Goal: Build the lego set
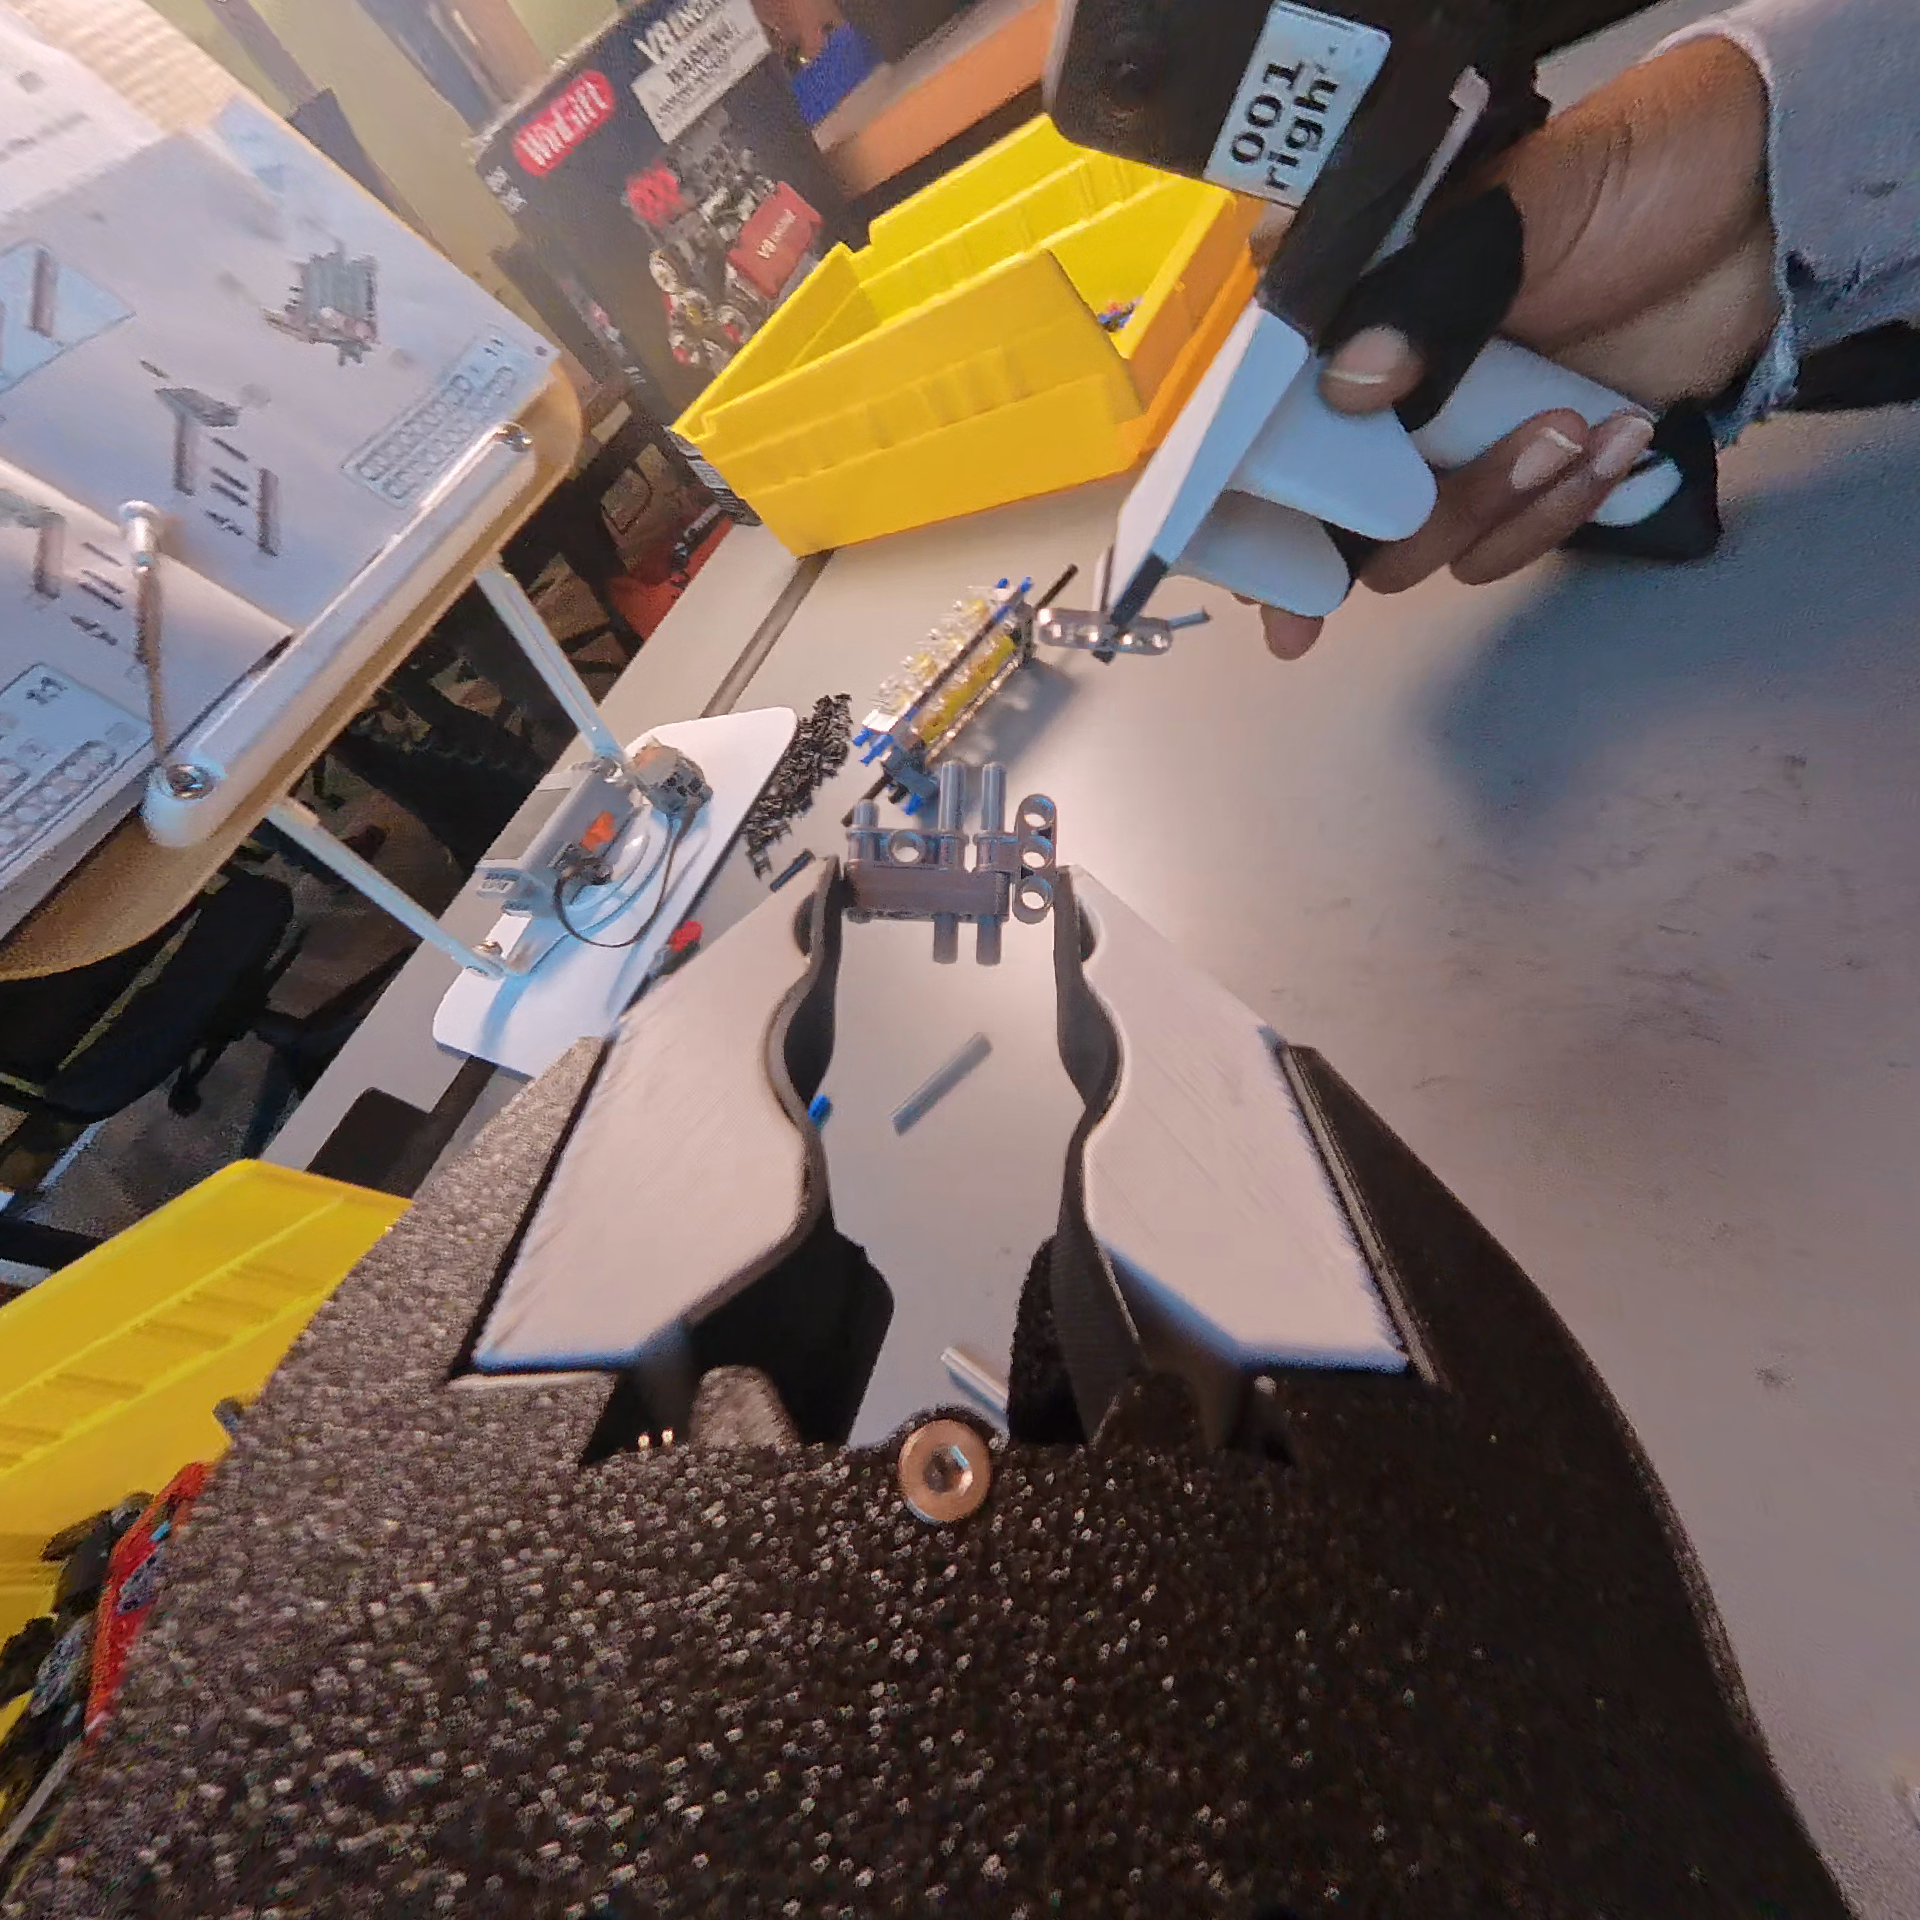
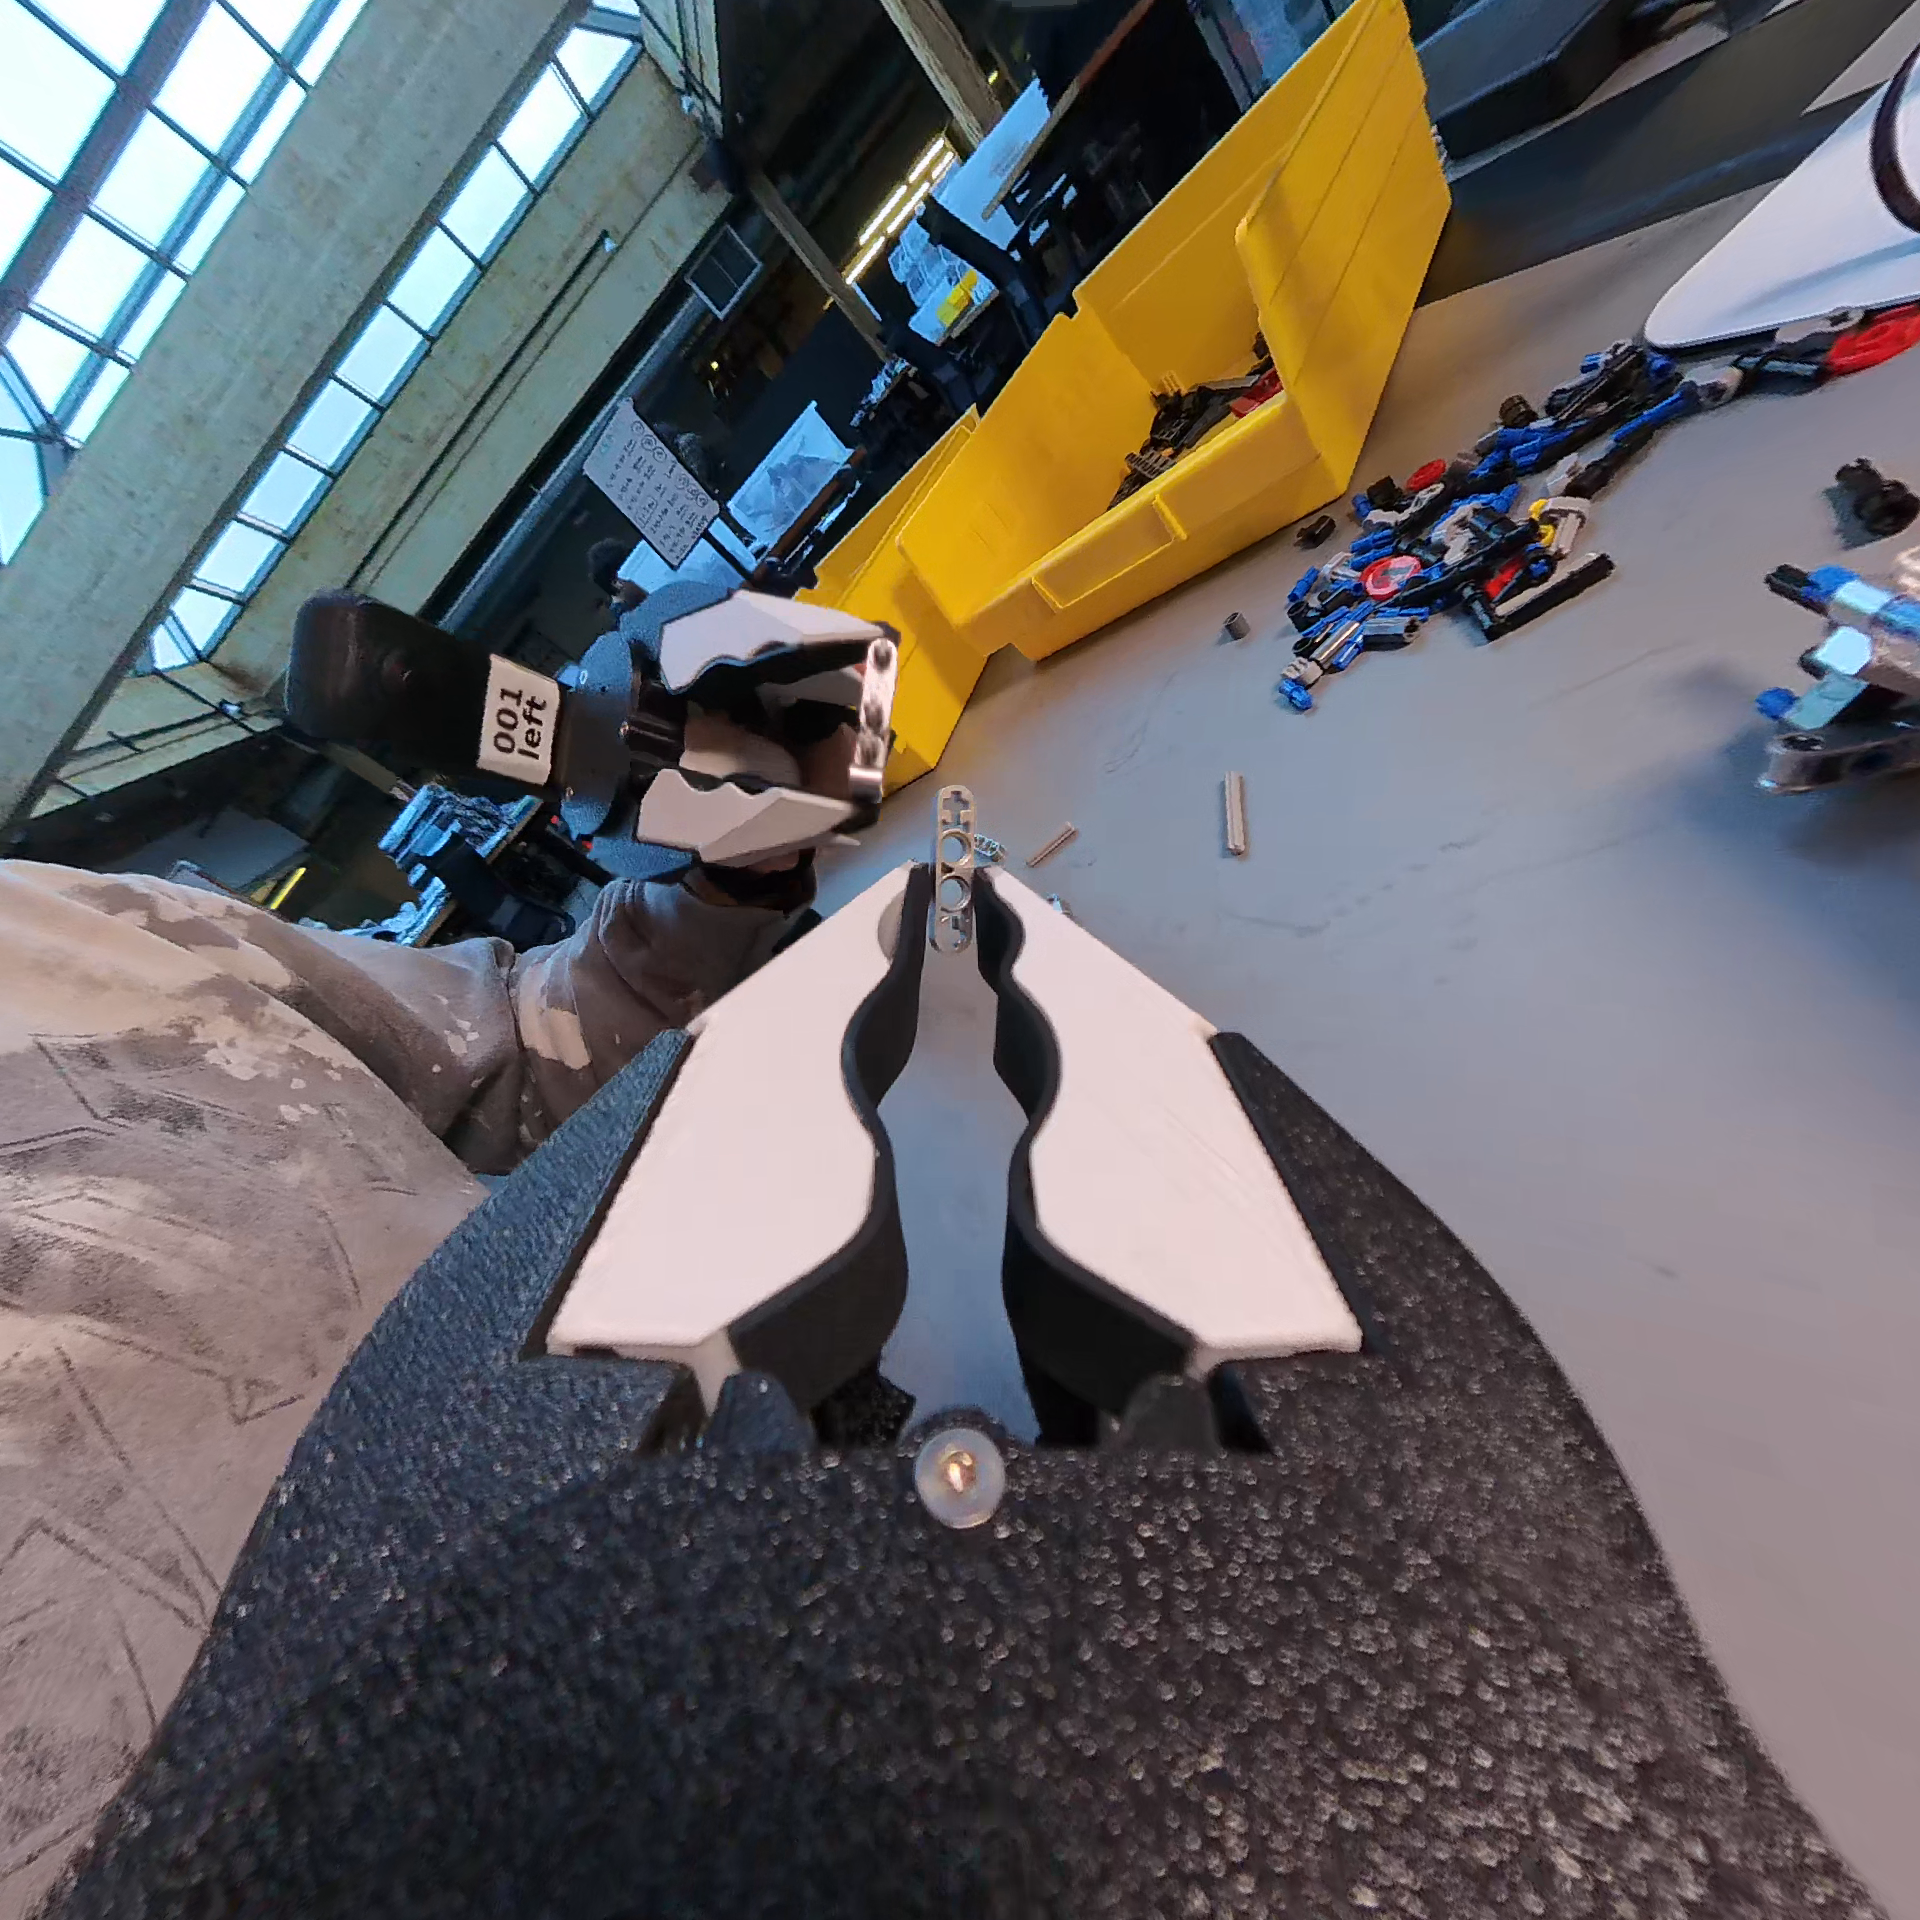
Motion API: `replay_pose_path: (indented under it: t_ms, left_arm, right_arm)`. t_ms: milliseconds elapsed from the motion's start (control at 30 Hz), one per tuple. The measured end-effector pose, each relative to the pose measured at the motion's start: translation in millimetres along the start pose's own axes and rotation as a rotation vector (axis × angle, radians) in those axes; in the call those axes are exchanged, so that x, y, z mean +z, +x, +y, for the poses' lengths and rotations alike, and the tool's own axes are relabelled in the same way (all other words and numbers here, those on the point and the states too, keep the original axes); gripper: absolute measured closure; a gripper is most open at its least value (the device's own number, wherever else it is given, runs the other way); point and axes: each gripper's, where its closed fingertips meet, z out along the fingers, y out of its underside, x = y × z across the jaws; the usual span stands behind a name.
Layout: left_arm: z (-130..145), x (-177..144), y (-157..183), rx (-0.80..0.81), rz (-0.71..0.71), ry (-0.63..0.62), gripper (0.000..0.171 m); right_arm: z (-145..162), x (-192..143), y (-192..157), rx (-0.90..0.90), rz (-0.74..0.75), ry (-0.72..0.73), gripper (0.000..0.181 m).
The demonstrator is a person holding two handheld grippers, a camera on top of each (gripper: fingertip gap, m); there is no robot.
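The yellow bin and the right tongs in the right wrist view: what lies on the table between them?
Only two small grey rods on bare table between the yellow bin and right tongs.

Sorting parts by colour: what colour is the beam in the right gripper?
Light grey beam; right wrist view shows it best.

each wrist camera looks closely along its own gripper; both share the grey table (image 1: 1455, 935) and the opposite gripper.
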Motion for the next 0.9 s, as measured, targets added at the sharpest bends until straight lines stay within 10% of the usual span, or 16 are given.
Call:
replay_pose_path:
  t_ms: [900]
  left_arm:
    - [8, 29, 37, 0.013, 0.040, -0.133, 0.133]
  right_arm:
    - [19, 27, 3, 0.148, 0.029, 0.023, 0.176]
